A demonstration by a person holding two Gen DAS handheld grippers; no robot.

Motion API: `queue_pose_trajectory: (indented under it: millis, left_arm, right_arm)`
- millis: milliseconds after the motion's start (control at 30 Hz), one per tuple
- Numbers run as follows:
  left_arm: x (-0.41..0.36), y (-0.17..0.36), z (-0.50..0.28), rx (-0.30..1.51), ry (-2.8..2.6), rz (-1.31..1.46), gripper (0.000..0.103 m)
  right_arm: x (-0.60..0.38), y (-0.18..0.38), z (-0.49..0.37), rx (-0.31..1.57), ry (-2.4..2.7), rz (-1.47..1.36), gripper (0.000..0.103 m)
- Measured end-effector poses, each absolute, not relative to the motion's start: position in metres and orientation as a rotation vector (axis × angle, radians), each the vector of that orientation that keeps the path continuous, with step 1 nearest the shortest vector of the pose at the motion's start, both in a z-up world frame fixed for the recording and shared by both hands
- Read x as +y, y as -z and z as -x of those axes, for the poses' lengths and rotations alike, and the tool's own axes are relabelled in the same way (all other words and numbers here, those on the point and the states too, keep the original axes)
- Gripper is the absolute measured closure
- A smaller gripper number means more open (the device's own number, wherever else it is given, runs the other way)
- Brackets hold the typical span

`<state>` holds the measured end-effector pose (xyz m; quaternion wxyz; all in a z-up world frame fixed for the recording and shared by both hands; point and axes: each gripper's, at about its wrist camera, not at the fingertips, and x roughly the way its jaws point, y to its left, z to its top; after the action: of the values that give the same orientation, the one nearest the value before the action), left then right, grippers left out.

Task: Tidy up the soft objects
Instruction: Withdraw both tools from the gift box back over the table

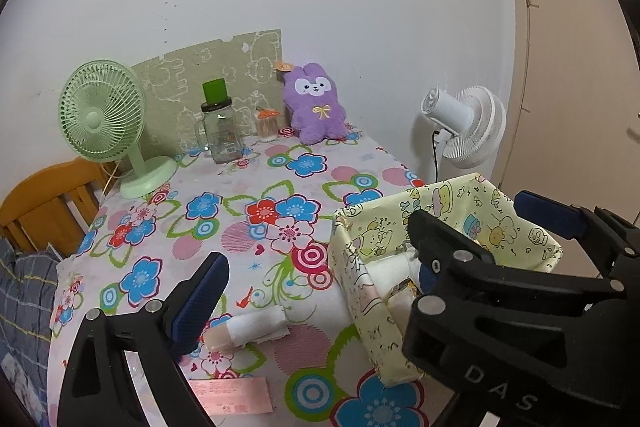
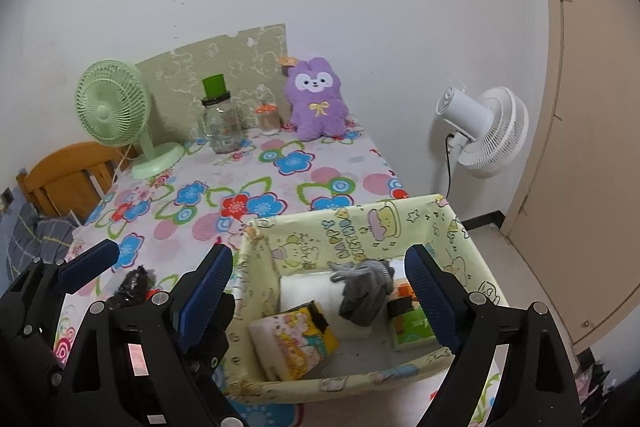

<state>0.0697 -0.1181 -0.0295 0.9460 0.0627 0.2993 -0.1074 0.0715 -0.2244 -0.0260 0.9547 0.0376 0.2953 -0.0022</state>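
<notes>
Both my claws are released and hold nothing. My right claw [image 2: 320,299] hangs over the yellow box [image 2: 348,381], where a grey sock [image 2: 362,293] lies on a white roll [image 2: 304,291]. My left claw [image 1: 360,291] is beside the box, and a rolled white sock [image 1: 250,327] lies on the counter [image 1: 240,179] between its fingers.

Storage box [image 1: 362,311]: right gripper [image 1: 472,247] is covering its interior, lower right.
Wooden chair [image 2: 60,179]: tabletop [image 2: 320,163] is hiding its lower part, left.
</notes>
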Motion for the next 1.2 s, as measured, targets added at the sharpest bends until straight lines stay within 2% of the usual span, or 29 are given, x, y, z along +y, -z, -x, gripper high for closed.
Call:
queue_pose_trajectory:
  millis: [467, 1200]
  left_arm:
    - [-0.087, 0.021, -0.045, 0.575, 0.2, -0.084, 0.006]
    - [-0.042, 0.033, -0.036, 0.579, 0.166, -0.074, 0.006]
  right_arm:
    - [-0.185, 0.015, -0.046, 0.547, -0.055, -0.049, 0.006]
    - [-0.134, 0.024, -0.038, 0.555, -0.118, -0.034, 0.006]
